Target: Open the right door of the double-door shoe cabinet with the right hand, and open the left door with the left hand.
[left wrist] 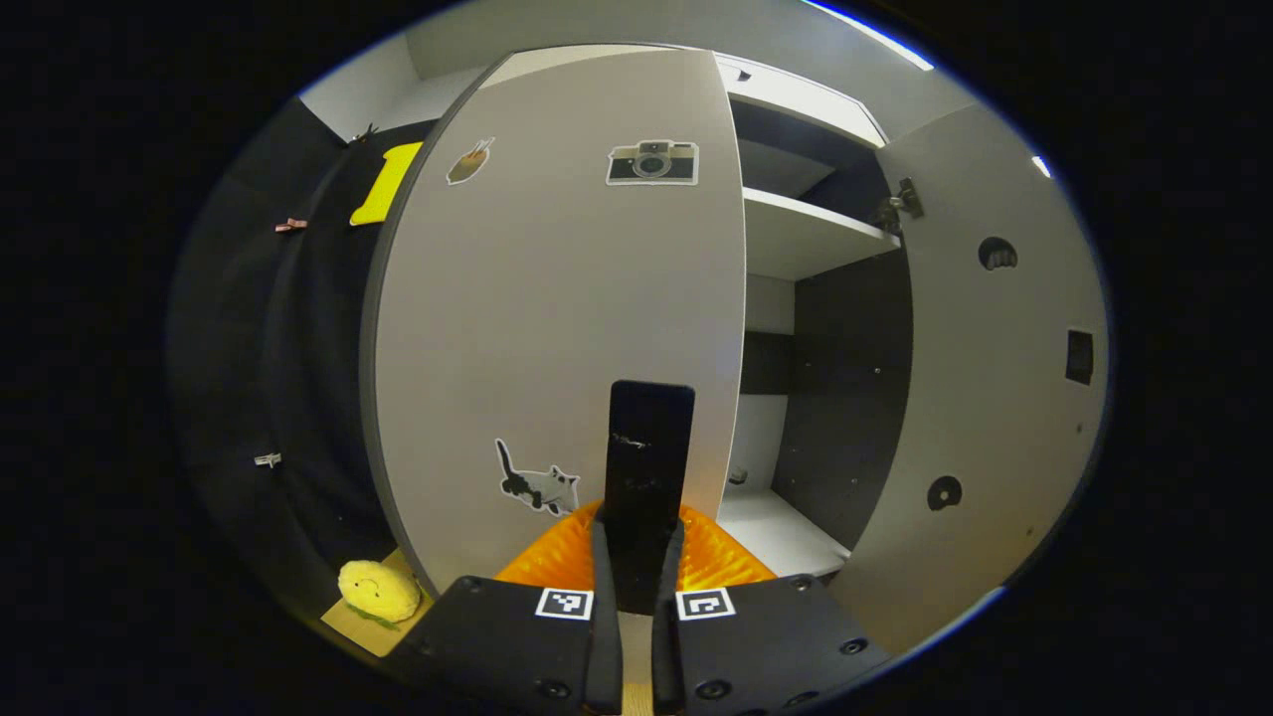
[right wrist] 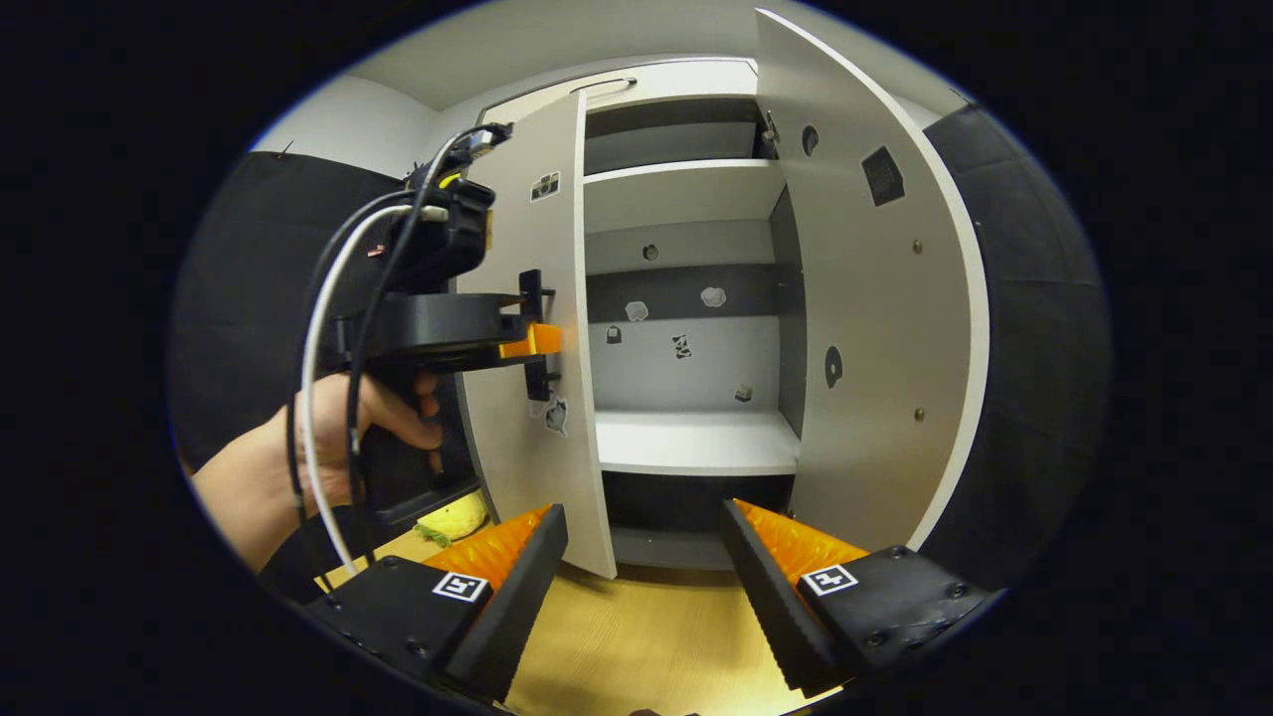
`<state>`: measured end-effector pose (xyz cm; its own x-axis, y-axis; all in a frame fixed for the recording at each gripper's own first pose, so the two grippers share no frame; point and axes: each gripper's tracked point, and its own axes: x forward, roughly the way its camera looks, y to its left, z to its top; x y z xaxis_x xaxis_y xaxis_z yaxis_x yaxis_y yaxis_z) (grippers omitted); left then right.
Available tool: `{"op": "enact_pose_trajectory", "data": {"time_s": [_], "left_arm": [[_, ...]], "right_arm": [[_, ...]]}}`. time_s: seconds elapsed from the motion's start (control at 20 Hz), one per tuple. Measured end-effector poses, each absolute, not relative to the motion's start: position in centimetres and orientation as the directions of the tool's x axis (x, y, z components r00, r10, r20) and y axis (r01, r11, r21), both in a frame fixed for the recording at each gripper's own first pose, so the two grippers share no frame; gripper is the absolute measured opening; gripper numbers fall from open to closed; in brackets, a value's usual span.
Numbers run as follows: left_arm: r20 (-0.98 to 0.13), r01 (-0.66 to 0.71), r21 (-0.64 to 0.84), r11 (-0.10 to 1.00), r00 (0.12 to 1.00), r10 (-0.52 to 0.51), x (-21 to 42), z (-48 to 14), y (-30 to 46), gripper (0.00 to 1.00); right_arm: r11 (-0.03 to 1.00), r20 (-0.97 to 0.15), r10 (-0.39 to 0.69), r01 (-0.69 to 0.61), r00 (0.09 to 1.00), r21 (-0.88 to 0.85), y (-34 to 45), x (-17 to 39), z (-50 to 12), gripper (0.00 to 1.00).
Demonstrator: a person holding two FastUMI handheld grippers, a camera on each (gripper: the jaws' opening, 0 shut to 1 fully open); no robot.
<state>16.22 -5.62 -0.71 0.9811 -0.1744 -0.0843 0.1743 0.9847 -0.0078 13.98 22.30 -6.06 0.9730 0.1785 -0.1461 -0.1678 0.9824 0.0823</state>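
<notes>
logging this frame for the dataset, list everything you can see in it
shoe cabinet: 1, pale grey with dark inner panels, straight ahead
right door: 1, pale grey, swung wide open
left door: 1, pale grey, partly open
door handle: 1, black, upright bar on the left door, between the left gripper's fingers
camera sticker: 1, beige and black, upper left door
cat sticker: 1, black and white, lower left door
shelves: 2, white, inside the cabinet
plush toy: 1, yellow, on the floor left of the cabinet
floor: 1, light wood
left gripper: 1, closed on the door handle
right gripper: 1, open, clear of the cabinet
hand: 1, holding the left gripper
</notes>
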Motion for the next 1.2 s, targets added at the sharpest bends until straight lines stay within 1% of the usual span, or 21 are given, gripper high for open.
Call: {"op": "enact_pose_trajectory", "data": {"time_s": [0.35,0.65,0.85,0.95,1.2], "left_arm": [[-0.071,0.227,-0.028,0.973,0.971,-0.229,14.7,-0.5,-4.2,0.16],[-0.054,0.242,-0.030,0.970,0.968,-0.243,13.4,-0.4,-2.5,0.16],[-0.051,0.221,-0.029,0.975,0.974,-0.222,11.7,0.0,-0.7,0.16],[-0.053,0.202,-0.035,0.979,0.978,-0.204,10.9,-0.1,1.0,0.16],[-0.044,0.134,-0.039,0.990,0.990,-0.136,9.8,0.4,5.5,0.14]], "right_arm": [[0.987,-0.160,0.143,-0.128,0.977,0.100,25.7,11.8,-6.5,0.98],[0.993,-0.165,0.078,-0.062,0.983,0.098,26.8,10.3,-7.2,0.99],[0.993,-0.185,0.065,-0.045,0.981,0.111,27.7,10.1,-7.9,0.98],[0.992,-0.196,0.075,-0.053,0.978,0.117,28.7,9.8,-8.4,0.98],[0.992,-0.190,0.088,-0.070,0.978,0.103,29.9,9.6,-8.4,0.98]]}}
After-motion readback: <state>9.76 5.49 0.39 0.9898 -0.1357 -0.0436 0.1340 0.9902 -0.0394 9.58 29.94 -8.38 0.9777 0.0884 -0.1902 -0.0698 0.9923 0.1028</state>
